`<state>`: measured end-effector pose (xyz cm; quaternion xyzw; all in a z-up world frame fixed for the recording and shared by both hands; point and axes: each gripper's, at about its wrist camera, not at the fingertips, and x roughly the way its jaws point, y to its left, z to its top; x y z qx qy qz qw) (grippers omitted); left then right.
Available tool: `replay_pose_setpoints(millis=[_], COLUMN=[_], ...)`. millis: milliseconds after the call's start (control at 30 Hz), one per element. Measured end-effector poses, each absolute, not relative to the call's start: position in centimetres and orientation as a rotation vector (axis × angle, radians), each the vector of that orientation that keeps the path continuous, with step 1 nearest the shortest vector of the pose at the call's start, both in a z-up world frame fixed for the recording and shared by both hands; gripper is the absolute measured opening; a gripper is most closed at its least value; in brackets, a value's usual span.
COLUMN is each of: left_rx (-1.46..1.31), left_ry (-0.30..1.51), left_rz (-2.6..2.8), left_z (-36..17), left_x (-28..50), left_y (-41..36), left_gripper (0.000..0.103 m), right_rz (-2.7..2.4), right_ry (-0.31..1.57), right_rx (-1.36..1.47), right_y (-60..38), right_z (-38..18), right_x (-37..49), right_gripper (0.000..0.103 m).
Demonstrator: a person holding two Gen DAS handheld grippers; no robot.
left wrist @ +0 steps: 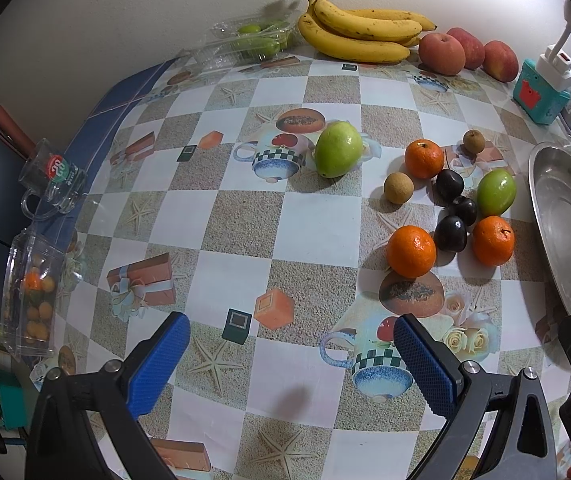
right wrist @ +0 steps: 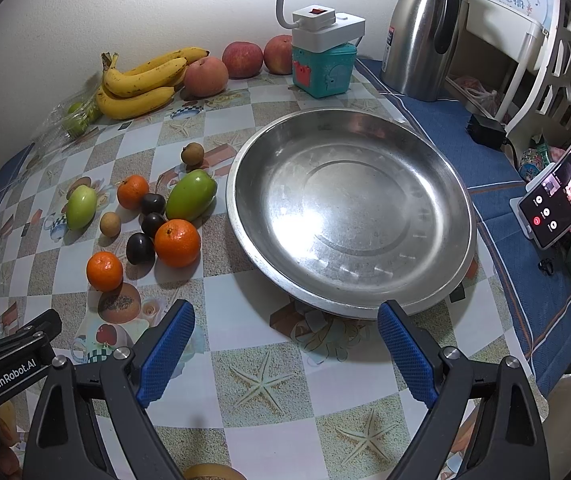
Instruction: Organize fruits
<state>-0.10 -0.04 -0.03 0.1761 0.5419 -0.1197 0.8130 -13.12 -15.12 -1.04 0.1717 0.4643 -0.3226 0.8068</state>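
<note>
Left gripper (left wrist: 291, 354): blue pads spread wide, nothing between them, above the patterned tablecloth (left wrist: 241, 216). Right gripper (right wrist: 285, 344): likewise released and empty, jaws apart just short of the near rim of the steel basin (right wrist: 437, 184).

Basin holds no fruit; the right view shows its whole interior, the left view only its left rim.

Loose fruit sits on the cloth just left of the basin: three oranges (right wrist: 177, 243), three dark plums (right wrist: 140, 248), two small brown longans (right wrist: 110, 224), one green fruit (right wrist: 190, 195) close to the rim. A second green fruit (left wrist: 338, 149) lies apart, further left.

Along the far wall: bananas (left wrist: 359, 32), three peaches (left wrist: 441, 54), clear clamshell of green fruit (left wrist: 253, 40).

Left view only: glass mug (left wrist: 51, 176), plastic box of small orange fruit (left wrist: 31, 296) at the table's left edge.

Right view only: steel thermos (right wrist: 421, 36), phone on a stand (right wrist: 557, 196).
</note>
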Motion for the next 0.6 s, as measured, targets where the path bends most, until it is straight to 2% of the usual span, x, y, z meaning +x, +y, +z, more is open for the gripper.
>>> replay_pose_setpoints(millis=[600], left_rx=[0.382], left_ry=[1.153], left_rz=[-0.252], left_z=[0.07], left_x=[-0.08], left_y=[-0.04], left_gripper=[0.103], right_rz=[-0.691], right_ry=[0.992], right_rx=[0.365], right_y=[-15.08], right_z=[-1.12], right_x=[-13.02], right_gripper=[0.093])
